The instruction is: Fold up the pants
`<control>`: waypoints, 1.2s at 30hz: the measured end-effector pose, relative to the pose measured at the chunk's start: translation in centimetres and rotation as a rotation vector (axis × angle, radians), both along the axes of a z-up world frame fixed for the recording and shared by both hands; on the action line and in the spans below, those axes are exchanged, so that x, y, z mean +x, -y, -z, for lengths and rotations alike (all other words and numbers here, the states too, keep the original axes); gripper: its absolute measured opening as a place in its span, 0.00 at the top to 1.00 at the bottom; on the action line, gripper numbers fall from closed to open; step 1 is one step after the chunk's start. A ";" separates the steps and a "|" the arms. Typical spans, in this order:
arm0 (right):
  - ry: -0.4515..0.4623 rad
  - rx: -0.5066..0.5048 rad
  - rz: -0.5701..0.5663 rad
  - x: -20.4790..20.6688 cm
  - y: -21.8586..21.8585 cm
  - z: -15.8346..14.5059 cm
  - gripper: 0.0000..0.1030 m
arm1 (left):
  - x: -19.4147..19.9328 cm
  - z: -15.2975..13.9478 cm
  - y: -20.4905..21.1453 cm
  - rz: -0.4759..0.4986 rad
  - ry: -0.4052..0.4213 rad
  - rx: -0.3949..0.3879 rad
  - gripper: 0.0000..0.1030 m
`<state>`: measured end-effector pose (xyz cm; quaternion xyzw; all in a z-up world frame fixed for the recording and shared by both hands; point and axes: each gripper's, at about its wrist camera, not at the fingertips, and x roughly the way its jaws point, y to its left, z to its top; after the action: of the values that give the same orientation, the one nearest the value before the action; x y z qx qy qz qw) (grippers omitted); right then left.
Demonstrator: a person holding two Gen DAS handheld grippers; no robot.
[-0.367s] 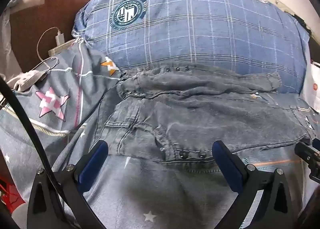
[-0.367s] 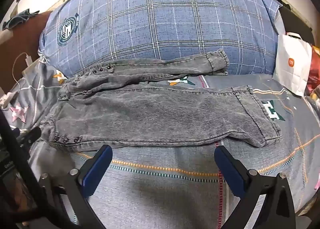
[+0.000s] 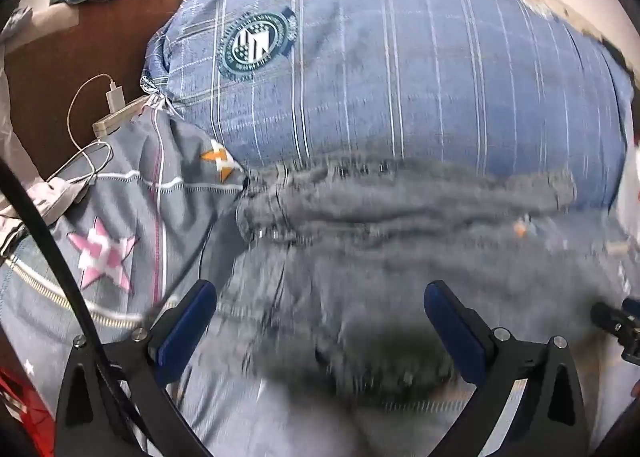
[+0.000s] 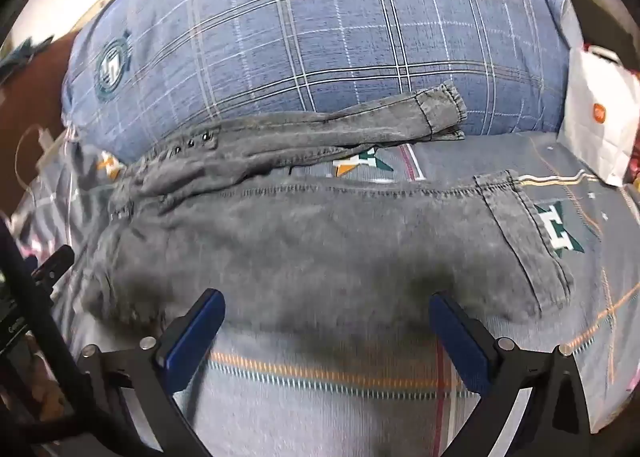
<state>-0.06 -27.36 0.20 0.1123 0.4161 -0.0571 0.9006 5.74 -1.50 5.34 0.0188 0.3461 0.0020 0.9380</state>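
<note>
Grey denim pants (image 4: 320,241) lie across the bed, waist to the left, legs running right. The near leg lies flat; the far leg (image 4: 360,125) rests against the pillow. In the left wrist view the waist end of the pants (image 3: 380,257) is blurred. My left gripper (image 3: 320,321) is open, low over the waist's near edge. My right gripper (image 4: 326,327) is open, low over the near leg's front edge. Neither holds cloth.
A big blue plaid pillow (image 4: 320,37) lies behind the pants. The patterned grey bedspread (image 4: 320,397) lies under them. A white paper bag (image 4: 596,113) stands at the right. A charger and cable (image 3: 108,109) lie at the left by a brown headboard (image 3: 72,69).
Both grippers have moved forward and down toward the pants, which now fill more of each view. Both stay open.
</note>
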 end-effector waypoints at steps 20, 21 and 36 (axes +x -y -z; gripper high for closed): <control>-0.008 -0.196 0.049 4.0 2.3 1.3 0.00 | 2.1 3.7 3.2 0.181 -0.009 0.034 0.00; 0.000 -0.198 0.049 3.9 2.1 1.3 0.00 | 1.9 3.8 3.5 0.192 -0.009 0.041 0.00; 0.015 -0.207 0.057 3.6 2.0 1.2 0.00 | 1.6 4.0 3.4 0.176 -0.020 0.013 0.00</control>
<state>3.54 -29.36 -1.04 0.0308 0.3978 -0.1246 0.9085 7.32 -4.91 1.38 0.0552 0.3526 -0.0784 0.9309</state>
